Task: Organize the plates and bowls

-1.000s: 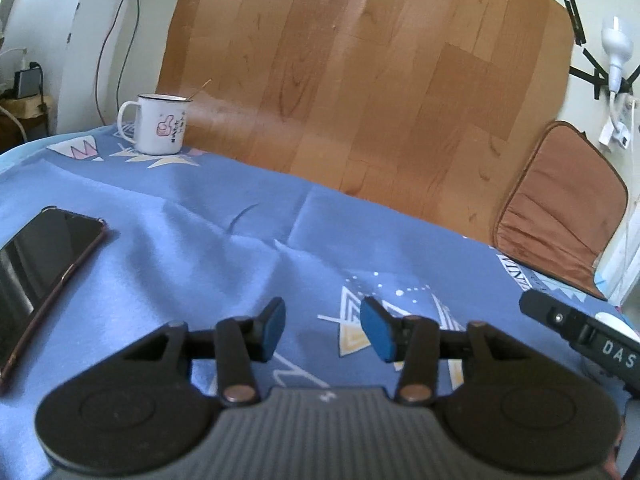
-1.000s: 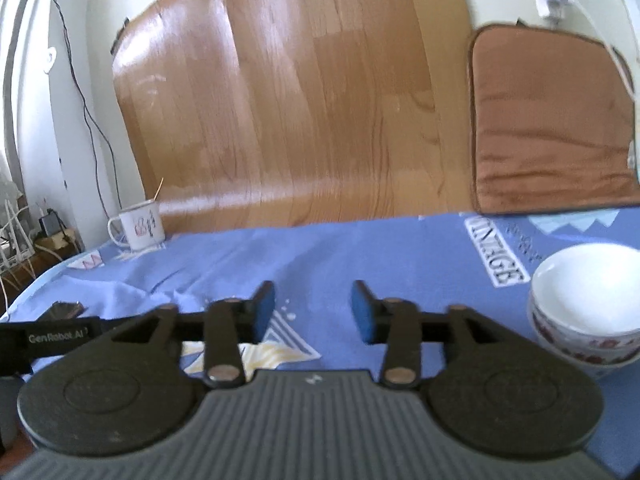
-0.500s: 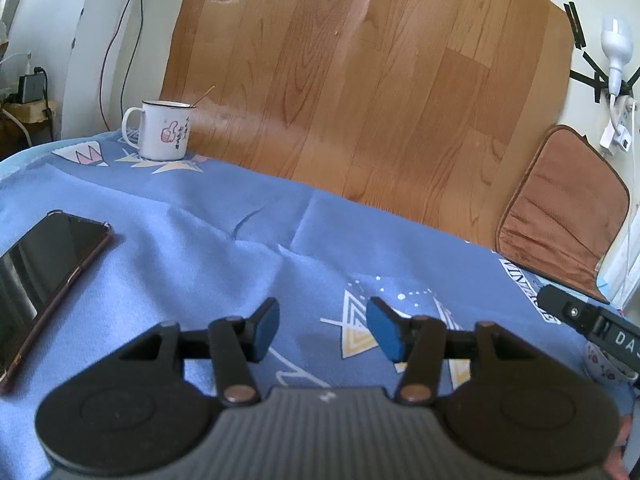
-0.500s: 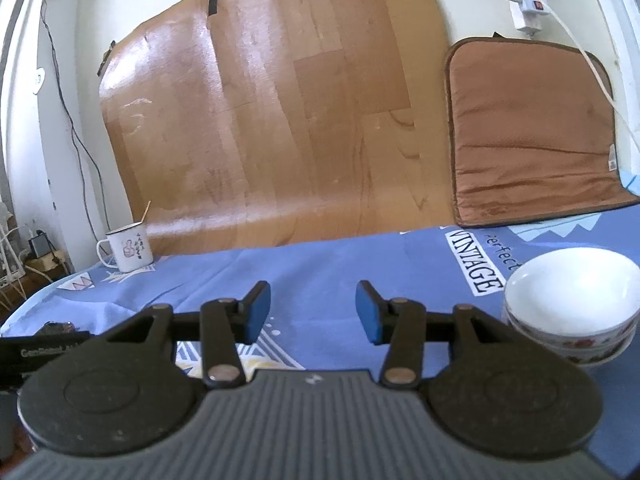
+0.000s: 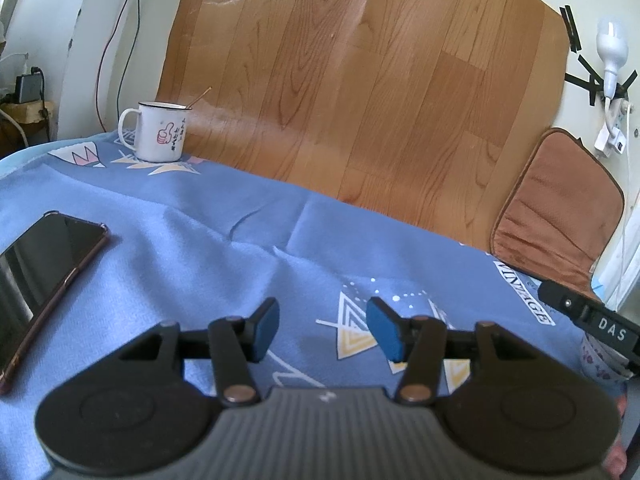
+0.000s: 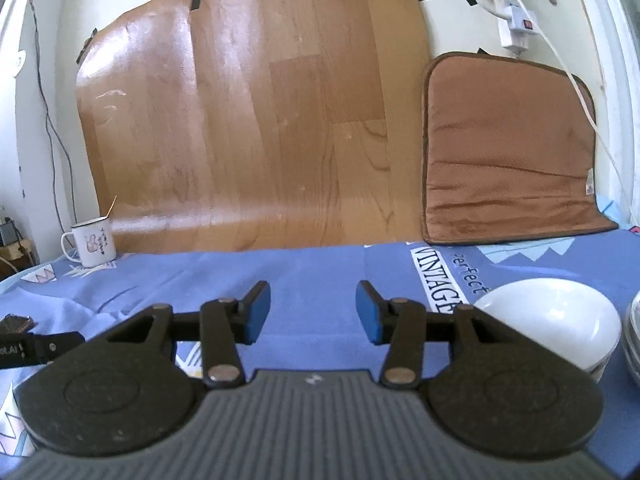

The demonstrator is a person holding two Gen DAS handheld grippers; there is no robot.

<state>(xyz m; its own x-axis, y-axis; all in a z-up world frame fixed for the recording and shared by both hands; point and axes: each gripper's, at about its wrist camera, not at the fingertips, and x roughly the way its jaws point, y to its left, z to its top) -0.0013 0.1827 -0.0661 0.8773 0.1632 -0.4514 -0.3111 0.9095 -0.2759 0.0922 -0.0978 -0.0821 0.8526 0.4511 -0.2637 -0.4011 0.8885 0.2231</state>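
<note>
A stack of white bowls [image 6: 556, 328] with a red flower pattern sits on the blue tablecloth [image 6: 320, 276] at the right of the right wrist view. Another dish edge [image 6: 631, 340] shows at the far right. My right gripper [image 6: 312, 316] is open and empty, left of the bowls and above the cloth. My left gripper [image 5: 322, 326] is open and empty over the cloth [image 5: 240, 248]. A patterned bowl side [image 5: 600, 360] shows at the right edge of the left wrist view, under the right gripper's arm [image 5: 588, 316].
A white enamel mug [image 5: 158, 132] with a stick in it stands at the back left. A phone [image 5: 44, 272] lies at the left. A wooden-pattern sheet [image 5: 360, 100] and a brown cushion [image 6: 508, 152] lean on the wall. Cables and a power strip [image 6: 516, 24] hang at the right.
Both grippers have pulled back and risen a little. The right view has swung so the bowls sit lower right and a second dish edge shows. Both jaws stay open.
</note>
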